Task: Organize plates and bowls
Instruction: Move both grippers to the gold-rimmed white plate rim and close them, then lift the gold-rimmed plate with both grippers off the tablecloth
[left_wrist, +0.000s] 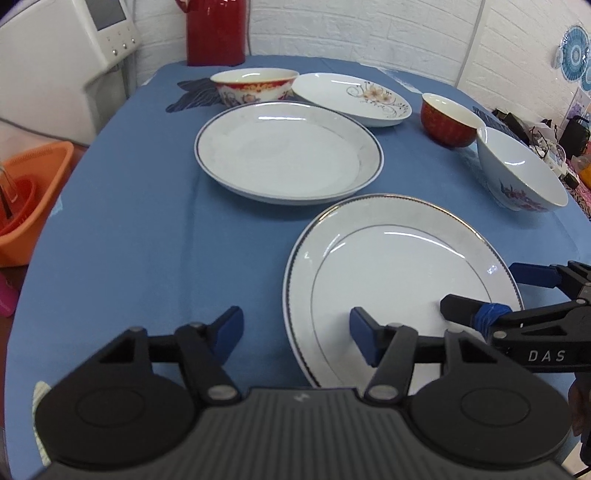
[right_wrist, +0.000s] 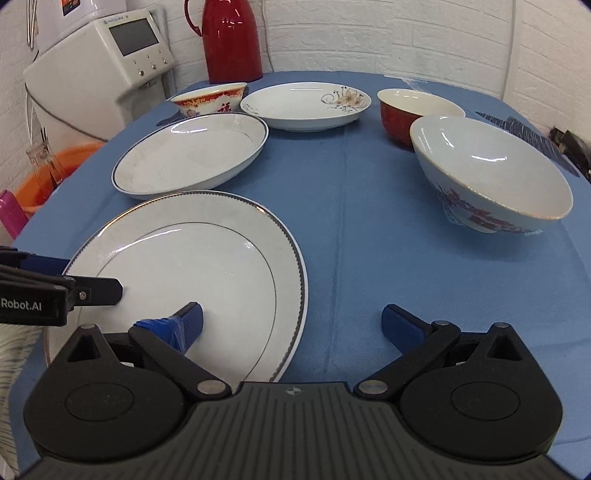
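A large flat plate (left_wrist: 399, 280) (right_wrist: 184, 266) lies nearest on the blue table. My left gripper (left_wrist: 295, 332) is open, its right finger over the plate's left rim. My right gripper (right_wrist: 291, 325) is open, its left finger over the plate's right part; it also shows in the left wrist view (left_wrist: 484, 299). Behind lie a deep grey-rimmed plate (left_wrist: 288, 151) (right_wrist: 192, 155), a flower plate (left_wrist: 351, 98) (right_wrist: 306, 105), a red-patterned bowl (left_wrist: 253, 86) (right_wrist: 208, 99), a red bowl (left_wrist: 448, 120) (right_wrist: 417, 110) and a white flowered bowl (left_wrist: 521, 170) (right_wrist: 491, 170).
A red thermos (left_wrist: 216, 31) (right_wrist: 232, 40) stands at the table's far edge. A white appliance (right_wrist: 99, 74) stands left of the table, an orange basin (left_wrist: 29, 199) below it. Clutter (left_wrist: 554, 140) lies at the far right.
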